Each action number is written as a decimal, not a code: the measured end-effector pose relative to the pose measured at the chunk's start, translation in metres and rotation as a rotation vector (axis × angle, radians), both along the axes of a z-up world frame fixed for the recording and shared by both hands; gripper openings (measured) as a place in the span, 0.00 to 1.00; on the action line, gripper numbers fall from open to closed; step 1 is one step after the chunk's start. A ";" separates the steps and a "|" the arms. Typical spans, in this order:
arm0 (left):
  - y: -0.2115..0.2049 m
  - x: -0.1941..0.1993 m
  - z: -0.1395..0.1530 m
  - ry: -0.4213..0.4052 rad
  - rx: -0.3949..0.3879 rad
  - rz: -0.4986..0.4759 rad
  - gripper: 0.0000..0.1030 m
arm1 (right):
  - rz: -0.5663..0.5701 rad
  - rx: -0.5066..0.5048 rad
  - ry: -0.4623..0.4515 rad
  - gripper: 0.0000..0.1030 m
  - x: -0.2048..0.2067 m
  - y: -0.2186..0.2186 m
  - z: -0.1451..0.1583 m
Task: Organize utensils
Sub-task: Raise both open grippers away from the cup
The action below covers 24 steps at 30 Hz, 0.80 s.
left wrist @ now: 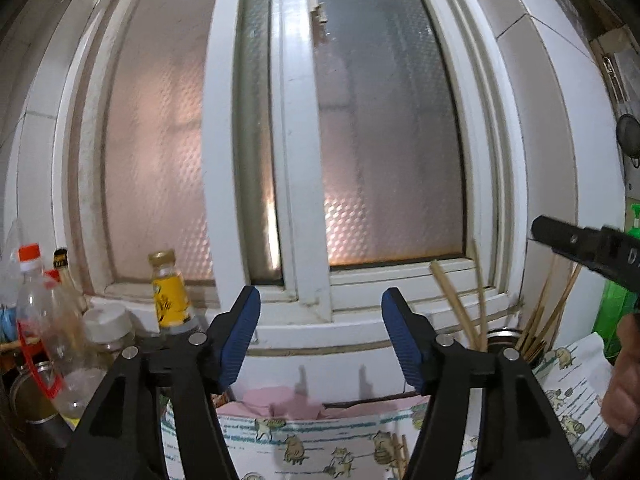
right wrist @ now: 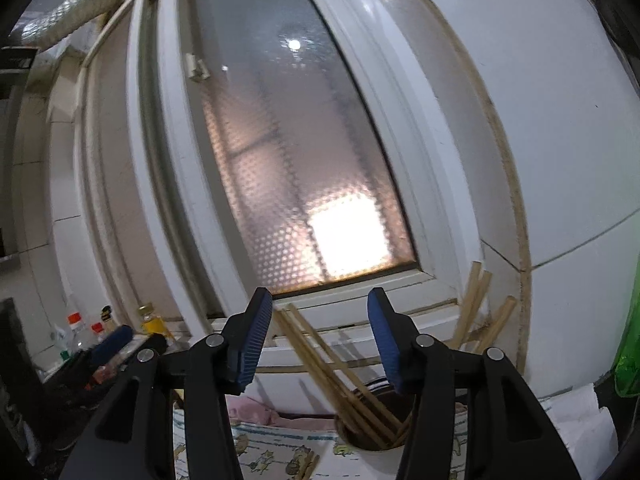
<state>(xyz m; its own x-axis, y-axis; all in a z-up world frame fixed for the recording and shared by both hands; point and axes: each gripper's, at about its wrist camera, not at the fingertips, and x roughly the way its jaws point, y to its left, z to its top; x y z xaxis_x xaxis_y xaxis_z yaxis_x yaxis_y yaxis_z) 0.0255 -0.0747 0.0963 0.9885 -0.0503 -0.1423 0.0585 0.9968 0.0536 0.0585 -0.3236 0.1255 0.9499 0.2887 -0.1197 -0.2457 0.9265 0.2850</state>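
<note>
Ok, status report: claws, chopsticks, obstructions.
Left claw open, empty. Right claw open, empty. Chopsticks standing in holder by window. Nothing blocking.

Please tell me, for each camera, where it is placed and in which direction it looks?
Left wrist: on the left gripper, jaws open and empty, almost level, facing the frosted window; the right gripper and a hand show at right.
Right wrist: on the right gripper, open and empty, facing the same window above a cup of chopsticks.
Shared: window, chopsticks, yellow bottle, patterned cloth.
</note>
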 end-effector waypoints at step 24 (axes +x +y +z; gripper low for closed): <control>0.045 -0.003 -0.008 0.004 -0.042 0.115 0.86 | 0.001 -0.135 0.004 0.53 -0.040 0.040 -0.002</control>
